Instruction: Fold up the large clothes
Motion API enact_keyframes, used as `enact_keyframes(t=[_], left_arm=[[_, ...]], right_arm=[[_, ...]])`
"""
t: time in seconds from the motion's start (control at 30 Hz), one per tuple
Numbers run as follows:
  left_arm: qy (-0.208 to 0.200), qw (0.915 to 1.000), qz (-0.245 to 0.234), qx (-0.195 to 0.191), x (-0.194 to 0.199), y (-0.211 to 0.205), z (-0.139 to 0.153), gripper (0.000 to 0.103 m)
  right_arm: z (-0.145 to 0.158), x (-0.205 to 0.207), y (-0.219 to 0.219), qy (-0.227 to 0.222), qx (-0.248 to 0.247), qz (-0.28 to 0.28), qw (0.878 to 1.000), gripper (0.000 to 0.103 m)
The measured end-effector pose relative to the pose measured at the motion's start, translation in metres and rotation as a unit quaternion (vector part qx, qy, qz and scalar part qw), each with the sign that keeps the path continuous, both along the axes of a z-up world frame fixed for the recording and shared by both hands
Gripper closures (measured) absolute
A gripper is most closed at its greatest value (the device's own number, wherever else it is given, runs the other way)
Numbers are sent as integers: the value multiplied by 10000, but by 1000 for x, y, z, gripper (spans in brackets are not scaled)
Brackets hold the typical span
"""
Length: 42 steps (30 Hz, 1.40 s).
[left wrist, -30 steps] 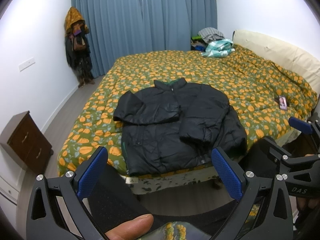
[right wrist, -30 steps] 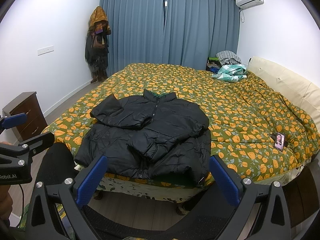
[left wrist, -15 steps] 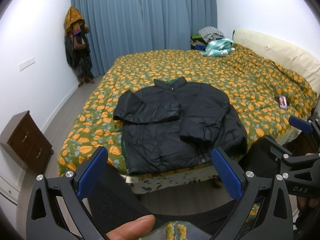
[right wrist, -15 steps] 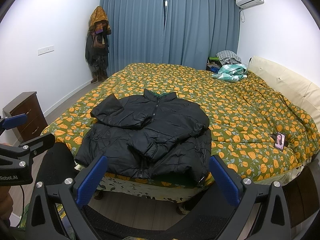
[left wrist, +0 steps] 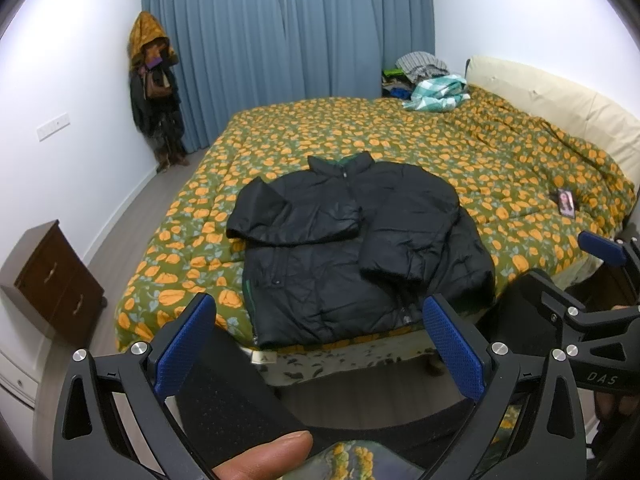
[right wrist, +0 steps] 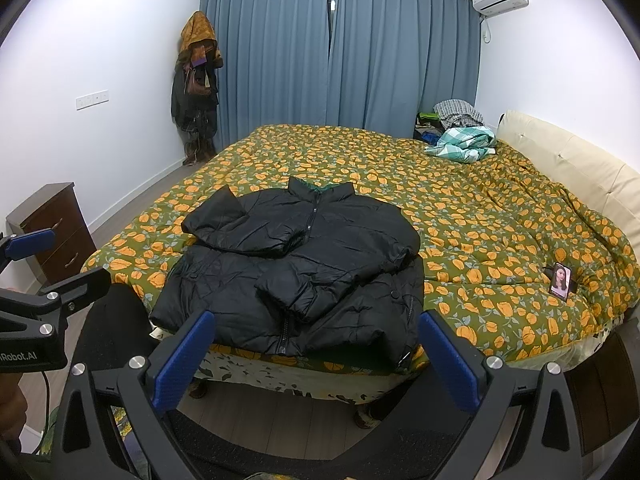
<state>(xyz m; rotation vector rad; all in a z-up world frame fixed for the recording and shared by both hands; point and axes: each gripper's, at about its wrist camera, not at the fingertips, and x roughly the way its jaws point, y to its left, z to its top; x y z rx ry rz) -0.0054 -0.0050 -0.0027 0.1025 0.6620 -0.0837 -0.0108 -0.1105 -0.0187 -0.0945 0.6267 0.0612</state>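
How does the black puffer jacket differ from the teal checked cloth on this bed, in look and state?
The black puffer jacket lies flat at the bed's near edge with both sleeves folded across its front; the teal checked cloth sits bunched in a heap at the far corner by the headboard. The jacket is plain black and padded; the cloth is pale and checked. Both rest on the flowered quilt, untouched by either gripper.

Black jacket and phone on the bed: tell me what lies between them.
Only bare floral duvet lies between the black jacket and the phone; the right wrist view shows this stretch best.
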Motion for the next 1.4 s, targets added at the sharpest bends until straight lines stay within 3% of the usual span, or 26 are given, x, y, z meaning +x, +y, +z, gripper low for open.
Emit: enact_keyframes(t=[1.4], left_arm=[[226,9997,63,79,7,3,-9,0]], right_arm=[[-2,5,-2,185,9,-64,9998,0]])
